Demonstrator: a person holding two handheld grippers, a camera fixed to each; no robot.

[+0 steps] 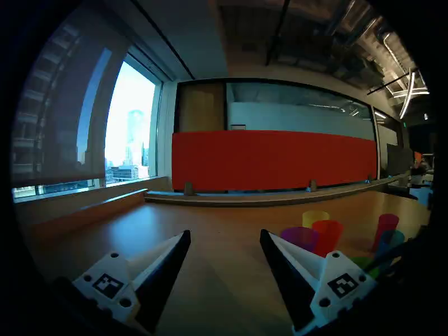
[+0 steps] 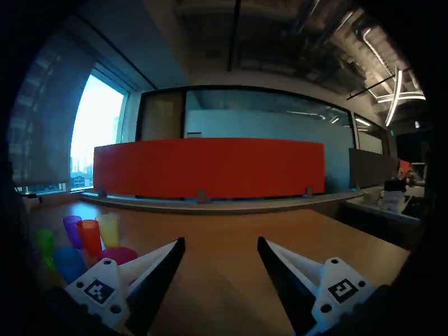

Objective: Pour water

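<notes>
**Left gripper (image 1: pixel 224 236).** In the left gripper view, its two white fingers with black inner faces (image 1: pixel 168 263) enter from the lower edge. They are spread wide, with bare tabletop between the tips and nothing held. A square black-and-white marker tag (image 1: pixel 108 284) sits on the base of each finger.

**Right gripper (image 2: pixel 220 245).** In the right gripper view, its fingers (image 2: pixel 291 280) also stand wide apart over bare tabletop and grip nothing.

**Task items.** Six translucent plastic cups stand upright in a close group on the light-brown wooden table (image 1: pixel 224 213).
- **Left gripper view:** the group sits in the lower right of the frame, just beyond the right-hand finger.
  - The purple cup (image 1: pixel 301 238) and the orange-red cup (image 1: pixel 328 235) are nearest the finger.
  - The yellow cup (image 1: pixel 315 217) is behind them.
  - The magenta cup (image 1: pixel 386 224), blue cup (image 1: pixel 391 242) and green cup (image 1: pixel 364 262) are further right. The green one is partly cut off by the finger.
- **Right gripper view:** the same group occupies the lower left, beside the left-hand finger.
  - Purple (image 2: pixel 72 228), orange-red (image 2: pixel 89 235) and yellow (image 2: pixel 108 228) stand in a row at the back.
  - Green (image 2: pixel 43 242) is at the far left.
  - Blue (image 2: pixel 68 262) and magenta (image 2: pixel 119 255) are nearest the finger.
- Whether any cup holds liquid cannot be told.

**Surroundings.**
- A long red partition panel (image 1: pixel 274 159) runs along the far edge of the table, across the middle of the frame, with glazed walling above it.
- A bright window (image 1: pixel 130 134) fills the left side.
- Strip ceiling lights (image 1: pixel 411 92) show at the upper right.
</notes>
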